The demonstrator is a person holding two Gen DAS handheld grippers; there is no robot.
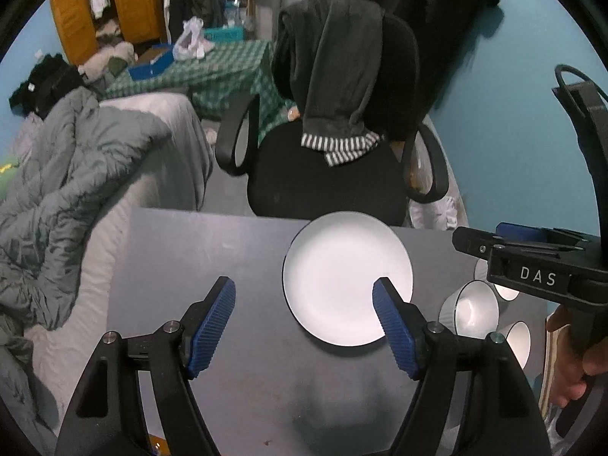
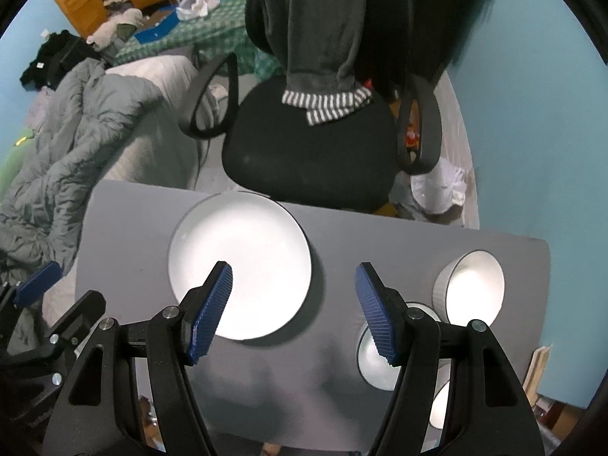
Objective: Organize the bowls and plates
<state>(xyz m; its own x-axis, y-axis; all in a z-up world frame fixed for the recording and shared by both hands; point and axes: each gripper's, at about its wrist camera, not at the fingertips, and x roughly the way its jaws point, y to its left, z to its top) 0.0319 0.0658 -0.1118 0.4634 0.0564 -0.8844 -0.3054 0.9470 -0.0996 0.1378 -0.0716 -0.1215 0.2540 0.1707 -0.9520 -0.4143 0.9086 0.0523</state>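
Looking down the left wrist view: left gripper [image 1: 304, 326] hangs above the grey bench [image 1: 197, 266], fingers [image 1: 211, 326] released and spread wide, nothing between them. White plate [image 1: 347, 277] with a dark rim lies flat on the bench at the far edge, right of centre; the right finger overlaps its near-right edge in frame, whether it touches I can't tell. Three white bowls sit to the right of the plate, one clear bowl [image 1: 473, 309] nearest it, the others partly hidden behind the right gripper [image 1: 532, 266] body, which a hand [image 1: 573, 364] holds at the right edge. Black office chair [image 1: 326, 174] with dark clothes draped on it stands beyond the bench, bed [image 1: 76, 190] with a grey duvet on the left. Right wrist view: right gripper [image 2: 292, 311] also above the bench [image 2: 380, 250], fingers [image 2: 211, 311] apart, gripping nothing. Plate [image 2: 243, 250] lies left of centre. Large ribbed bowl [image 2: 471, 285] far right, a smaller bowl [image 2: 374, 361] near it behind the right finger, a third partly hidden lower right. Left gripper's blue pad [image 2: 38, 283] shows at the left edge.
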